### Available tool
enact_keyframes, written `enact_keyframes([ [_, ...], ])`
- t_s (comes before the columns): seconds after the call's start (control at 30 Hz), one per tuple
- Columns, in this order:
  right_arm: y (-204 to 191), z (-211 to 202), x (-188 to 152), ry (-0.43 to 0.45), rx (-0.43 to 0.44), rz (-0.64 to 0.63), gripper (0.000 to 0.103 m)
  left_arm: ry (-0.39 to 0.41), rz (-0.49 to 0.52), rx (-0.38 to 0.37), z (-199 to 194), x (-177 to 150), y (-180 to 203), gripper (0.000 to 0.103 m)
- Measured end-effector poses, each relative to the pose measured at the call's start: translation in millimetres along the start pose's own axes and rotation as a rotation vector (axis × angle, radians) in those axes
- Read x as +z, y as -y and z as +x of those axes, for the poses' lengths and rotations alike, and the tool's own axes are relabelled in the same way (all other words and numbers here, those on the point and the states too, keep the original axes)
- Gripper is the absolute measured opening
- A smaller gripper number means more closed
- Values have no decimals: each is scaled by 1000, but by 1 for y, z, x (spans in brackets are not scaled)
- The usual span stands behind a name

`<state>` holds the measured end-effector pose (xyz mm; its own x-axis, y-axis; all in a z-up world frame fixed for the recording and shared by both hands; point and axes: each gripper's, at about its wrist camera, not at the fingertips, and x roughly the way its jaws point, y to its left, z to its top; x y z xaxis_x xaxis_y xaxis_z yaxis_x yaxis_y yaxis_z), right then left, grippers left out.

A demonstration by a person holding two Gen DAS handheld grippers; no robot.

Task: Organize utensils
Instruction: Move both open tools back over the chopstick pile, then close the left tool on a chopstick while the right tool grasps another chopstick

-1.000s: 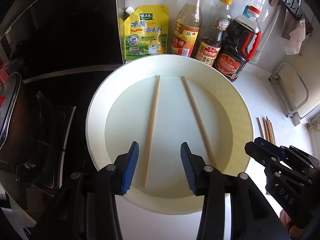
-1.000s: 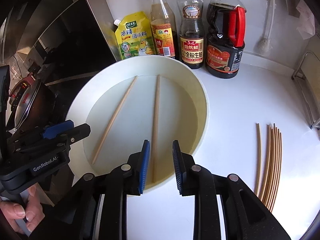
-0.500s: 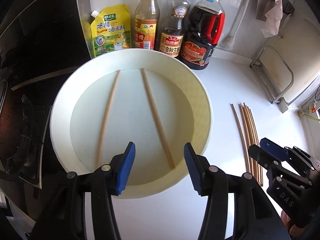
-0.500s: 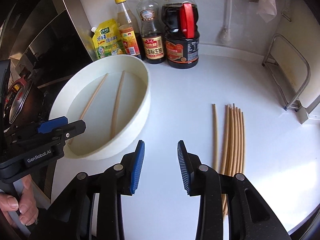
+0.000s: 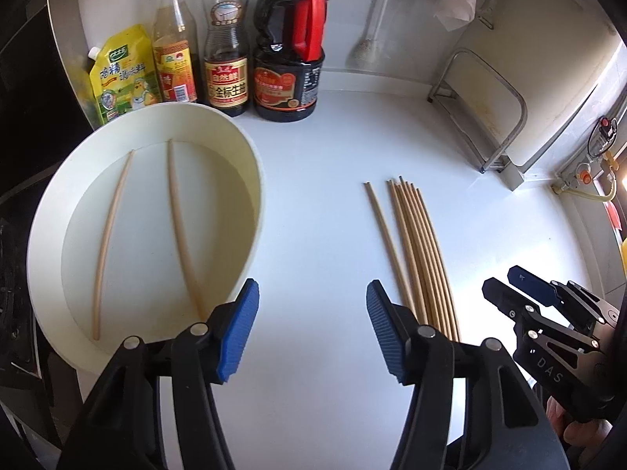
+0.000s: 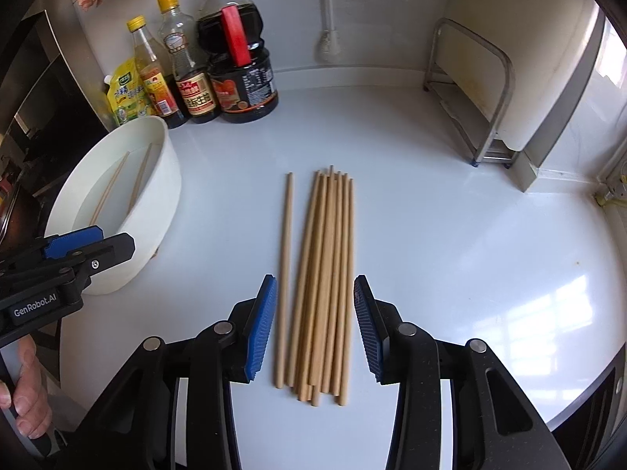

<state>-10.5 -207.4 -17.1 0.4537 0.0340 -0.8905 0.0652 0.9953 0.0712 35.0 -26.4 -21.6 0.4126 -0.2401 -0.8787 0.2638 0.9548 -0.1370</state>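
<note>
Both hands are shifting away from the white basin (image 5: 250, 180) toward the open middle of the bench (image 6: 450, 235), so the basin now is sitting at the left of both views and the loose chopsticks (image 6: 325, 274) are lying straight ahead of the right gripper (image 6: 313, 321). Its jaws are opening, roughly half spread and holding nothing, with the bundle showing between the blue pads but untouched. The left gripper (image 5: 311, 333) is also opening its jaws, wider and empty, over bare bench between the basin and the bundle. Two chopsticks (image 5: 176, 227) are already lying inside the basin, well apart from each other. For the pick, the right jaws are probably best lowered over the single stick (image 6: 285, 274) lying just beside the bundle, closing across its width so only one or two come up rather than the whole heap. Sauce bottles (image 5: 286, 55) and a yellow seasoning pouch (image 5: 121, 74) are standing along the back edge behind the basin, and a metal rack (image 6: 470, 90) is occupying the far right corner; none of them is blocking the reach, though the basin's tall wall is needing clearance on the carry.
</note>
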Motion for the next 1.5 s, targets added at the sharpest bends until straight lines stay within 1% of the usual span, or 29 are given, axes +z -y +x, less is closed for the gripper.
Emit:
enact_keyframes([
  [0.13,22,8,-9,-22,-28,7,43,-20,14,-5,13,-1,20,62],
  [0.27,39,20,-17,-49,-34,17,46,-41,23,6,27,-3,33,64],
  [0.33,44,26,-19,-56,-38,16,47,-43,21,14,32,-4,37,70],
  [0.43,48,35,-21,-52,-37,13,51,-40,15,25,40,-6,39,74],
  [0.63,49,59,-27,-66,-25,-11,52,-78,4,51,63,-14,40,74],
  [0.8,47,73,-29,-63,-43,-18,52,-87,-9,52,72,-17,39,74],
  [1.0,48,80,-32,-55,-44,-27,52,-95,-26,51,79,-21,38,74],
  [1.23,45,81,-33,-57,-22,-50,52,-109,-32,58,86,-26,39,74],
  [1.37,43,81,-34,-57,-35,-61,52,-106,-33,59,87,-26,40,74],
  [1.5,50,83,-34,-55,-39,-48,52,-96,-26,57,88,-25,44,74],
])
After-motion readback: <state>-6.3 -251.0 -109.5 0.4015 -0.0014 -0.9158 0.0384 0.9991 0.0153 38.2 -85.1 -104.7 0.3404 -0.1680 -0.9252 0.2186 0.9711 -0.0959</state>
